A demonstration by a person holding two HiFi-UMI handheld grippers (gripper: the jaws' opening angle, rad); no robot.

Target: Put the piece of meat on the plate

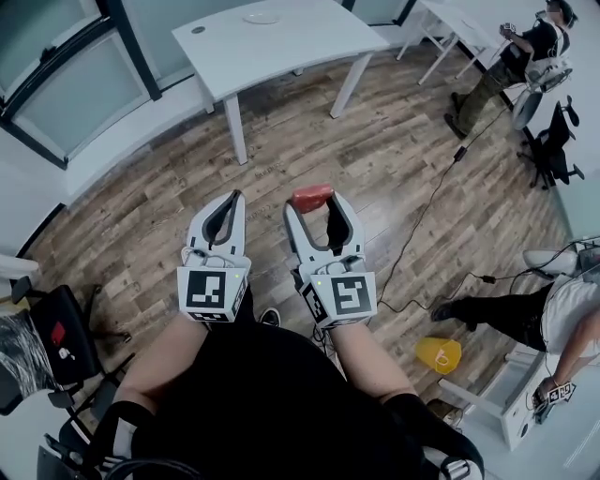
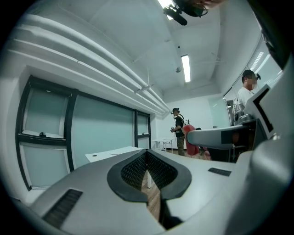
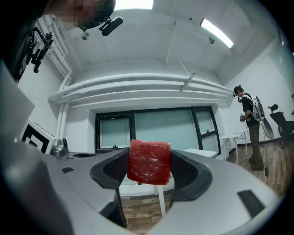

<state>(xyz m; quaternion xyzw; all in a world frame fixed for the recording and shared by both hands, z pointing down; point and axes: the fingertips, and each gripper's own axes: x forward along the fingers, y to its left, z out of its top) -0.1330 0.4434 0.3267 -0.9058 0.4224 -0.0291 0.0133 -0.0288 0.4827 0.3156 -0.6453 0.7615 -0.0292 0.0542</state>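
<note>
A red, square-cut piece of meat [image 3: 149,161] sits clamped between the dark pads of my right gripper [image 3: 149,170], which is shut on it. From the head view the meat [image 1: 312,197] shows at the tips of the right gripper [image 1: 314,201], held in the air over the wooden floor. My left gripper [image 1: 234,196] hangs beside it, shut with nothing between its jaws. In the left gripper view its pads [image 2: 136,170] meet at the tips. A pale plate [image 1: 261,17] lies on the white table [image 1: 281,47], well ahead of both grippers.
The white table's legs [image 1: 234,127] stand on the wood floor ahead. A black chair [image 1: 56,337] is at my left. A yellow object [image 1: 439,354] and a cable [image 1: 427,220] lie on the floor to the right. Other people [image 1: 511,56] stand at the right.
</note>
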